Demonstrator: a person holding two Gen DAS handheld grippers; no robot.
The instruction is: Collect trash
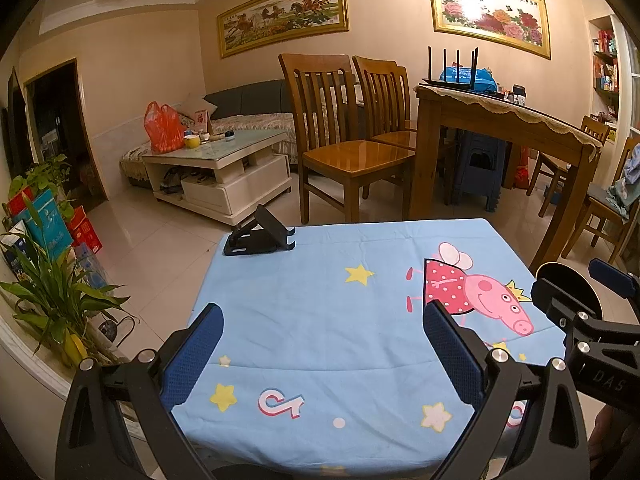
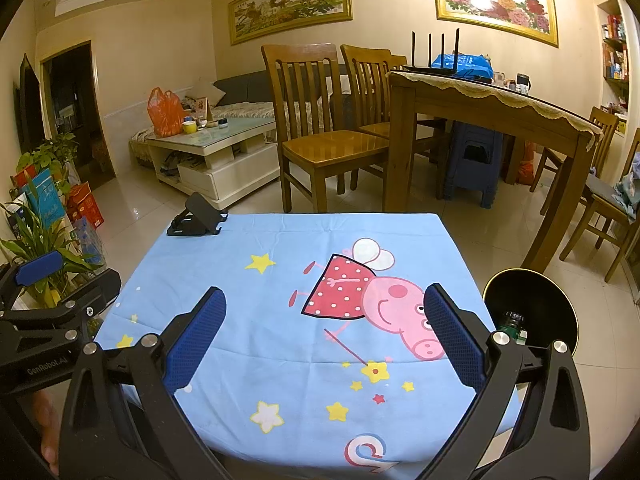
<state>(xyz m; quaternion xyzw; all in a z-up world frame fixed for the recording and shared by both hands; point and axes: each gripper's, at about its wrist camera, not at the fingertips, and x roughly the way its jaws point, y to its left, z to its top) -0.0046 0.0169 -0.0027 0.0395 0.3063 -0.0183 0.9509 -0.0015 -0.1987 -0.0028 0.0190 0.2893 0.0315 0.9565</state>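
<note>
Over the desk (image 1: 320, 320), left wrist view: left gripper (image 1: 320, 356) spread wide, empty; only a black phone stand (image 1: 258, 236) at the far left corner.

Right wrist view: right gripper (image 2: 324, 344) likewise wide, empty. Black bin (image 2: 532, 312) off the right edge holds a green bottle (image 2: 514, 322). Collection appears finished; next, withdraw.

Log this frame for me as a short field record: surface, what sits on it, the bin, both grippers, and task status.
surface: small table under a light blue cartoon-pig cloth
on surface: black folding phone stand at the far left corner; no trash visible on the cloth
bin: round black bin with a gold rim beside the table's right edge, holding a green-labelled bottle
left gripper: open, holding nothing, above the cloth
right gripper: open, holding nothing, above the cloth
status: table appears cleared
</note>
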